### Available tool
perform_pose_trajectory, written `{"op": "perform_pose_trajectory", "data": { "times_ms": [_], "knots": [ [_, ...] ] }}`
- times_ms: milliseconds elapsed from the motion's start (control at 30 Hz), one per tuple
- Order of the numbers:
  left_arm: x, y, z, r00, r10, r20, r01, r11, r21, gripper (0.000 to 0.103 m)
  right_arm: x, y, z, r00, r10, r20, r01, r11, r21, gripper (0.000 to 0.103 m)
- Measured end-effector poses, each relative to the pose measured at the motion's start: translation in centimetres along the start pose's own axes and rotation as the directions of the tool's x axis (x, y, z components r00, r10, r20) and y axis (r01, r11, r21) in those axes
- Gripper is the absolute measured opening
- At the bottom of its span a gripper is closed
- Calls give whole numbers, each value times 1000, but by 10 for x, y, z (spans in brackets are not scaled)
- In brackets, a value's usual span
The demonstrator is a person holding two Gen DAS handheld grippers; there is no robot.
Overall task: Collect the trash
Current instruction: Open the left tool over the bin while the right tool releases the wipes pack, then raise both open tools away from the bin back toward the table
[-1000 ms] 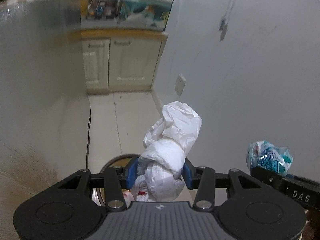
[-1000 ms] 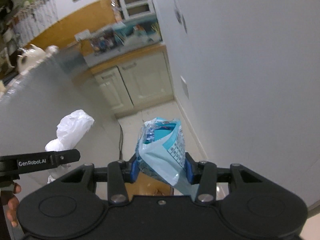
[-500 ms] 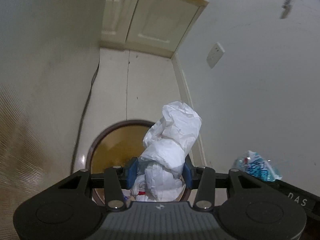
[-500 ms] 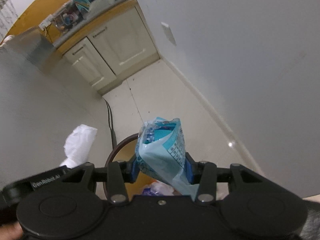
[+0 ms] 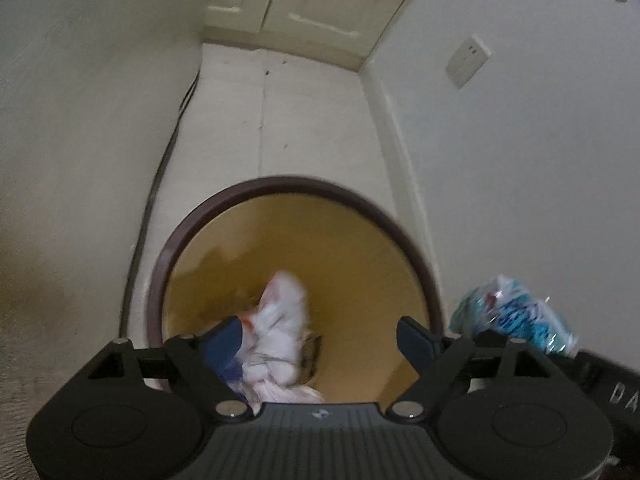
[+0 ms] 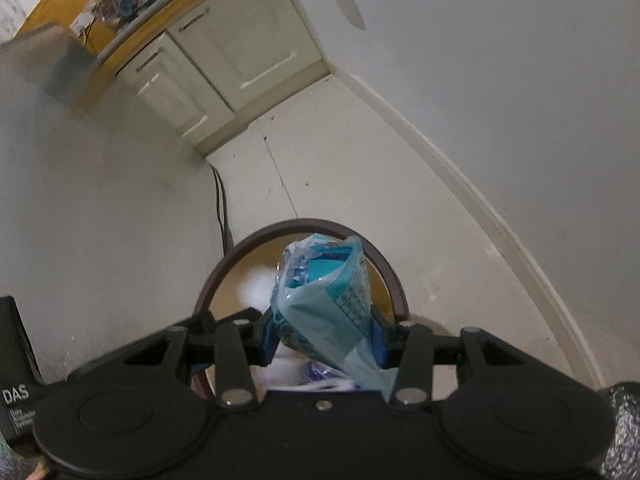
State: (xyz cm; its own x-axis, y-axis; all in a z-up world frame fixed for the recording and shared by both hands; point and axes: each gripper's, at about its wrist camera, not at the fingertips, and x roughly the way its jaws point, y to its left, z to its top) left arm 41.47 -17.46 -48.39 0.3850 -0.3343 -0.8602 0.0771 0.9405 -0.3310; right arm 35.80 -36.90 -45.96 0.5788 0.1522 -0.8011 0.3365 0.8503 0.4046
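Bin point(image 5: 224, 216) below: your left hand-held gripper point(image 5: 320, 338), jaws just opened wide, drops the white bag point(image 5: 280, 320); your right hand-held gripper point(image 6: 324, 338) grips the blue packet point(image 6: 320, 304). Release toward twelve o'clock, over centre.

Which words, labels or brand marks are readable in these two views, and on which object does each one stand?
"DAS": white letters on the black body of the left gripper, seen at the left edge of the right wrist view.
"DA": start of the same mark on the right gripper's body, cut off by the edge of the left wrist view.
Smaller lines under "DAS": too small to read.
Print on the blue snack bag: too blurred to read.
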Motion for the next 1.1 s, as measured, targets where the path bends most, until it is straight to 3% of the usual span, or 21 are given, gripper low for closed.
{"op": "perform_pose_trajectory", "data": {
  "times_ms": [267, 500, 567, 633, 733, 833, 1100],
  "knots": [
    [-11, 18, -8, 993, 120, -11, -119, 989, 83, 88, 29, 3, 1, 997, -13, -70, 6, 995, -97, 46],
    [-13, 23, -16, 988, 152, -22, -148, 982, 119, 88, 40, 7, 4, 998, 9, -69, -17, 992, -122, 46],
    [-14, 27, -15, 987, 160, -22, -157, 981, 111, 93, 42, 10, 4, 997, 13, -73, -23, 990, -137, 46],
    [-13, 28, -13, 986, 166, -20, -163, 981, 101, 98, 47, 12, 3, 996, 6, -84, -19, 987, -159, 51],
    [-13, 31, -13, 986, 164, -28, -161, 982, 97, 99, 50, 9, -1, 996, -24, -89, 7, 982, -187, 63],
    [-14, 30, -13, 984, 172, -36, -167, 979, 115, 99, 50, 7, -2, 995, -29, -90, 12, 982, -187, 68],
    [-16, 33, -16, 981, 189, -52, -182, 976, 119, 103, 50, 8, -4, 991, -63, -117, 33, 969, -244, 71]
  ]
}}
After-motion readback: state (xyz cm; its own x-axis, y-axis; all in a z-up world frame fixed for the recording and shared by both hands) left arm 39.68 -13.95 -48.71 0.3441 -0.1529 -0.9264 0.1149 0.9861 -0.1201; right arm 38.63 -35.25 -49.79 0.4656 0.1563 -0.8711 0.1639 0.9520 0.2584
